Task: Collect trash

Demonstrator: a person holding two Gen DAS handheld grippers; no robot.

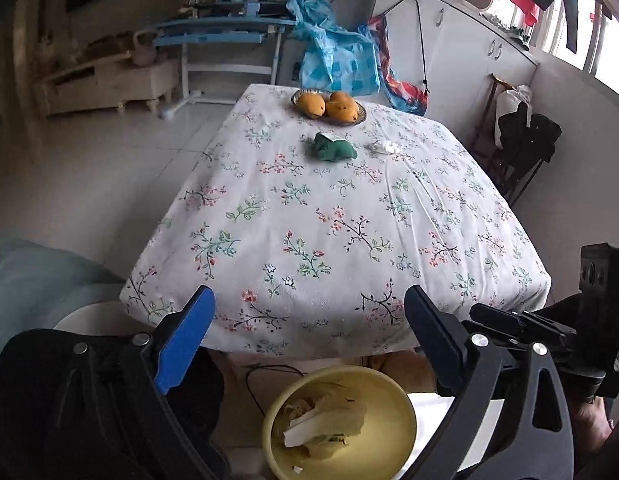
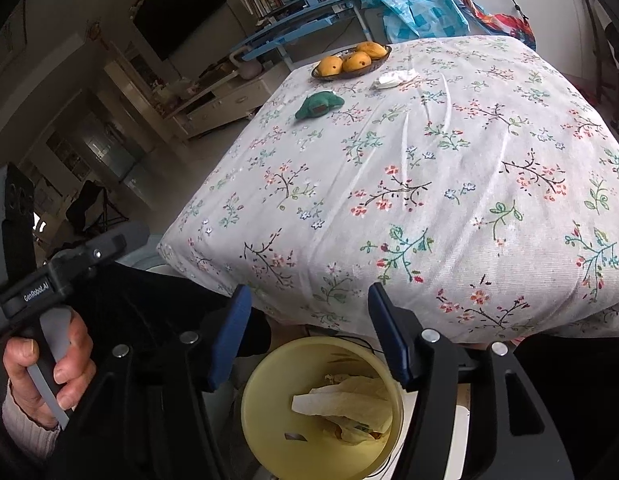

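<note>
A yellow bin (image 1: 405,412) (image 2: 261,384) stands on the floor below the table's near edge, with crumpled paper and scraps (image 1: 321,424) (image 2: 341,404) inside. My left gripper (image 1: 309,300) hangs open above it, nothing between its blue pads. My right gripper (image 2: 309,296) is also open and empty over the bin. On the far part of the flowered tablecloth (image 1: 309,216) (image 2: 429,184) lie a crumpled white tissue (image 1: 385,146) (image 2: 391,79) and a green soft toy (image 1: 333,147) (image 2: 317,106).
A shallow basket of mangoes (image 1: 329,106) (image 2: 351,61) sits at the table's far edge. Behind it are blue plastic bags (image 1: 333,56), a blue desk (image 1: 213,28) and white cabinets (image 1: 461,36). A hand (image 2: 45,368) holds the other gripper's handle at the left.
</note>
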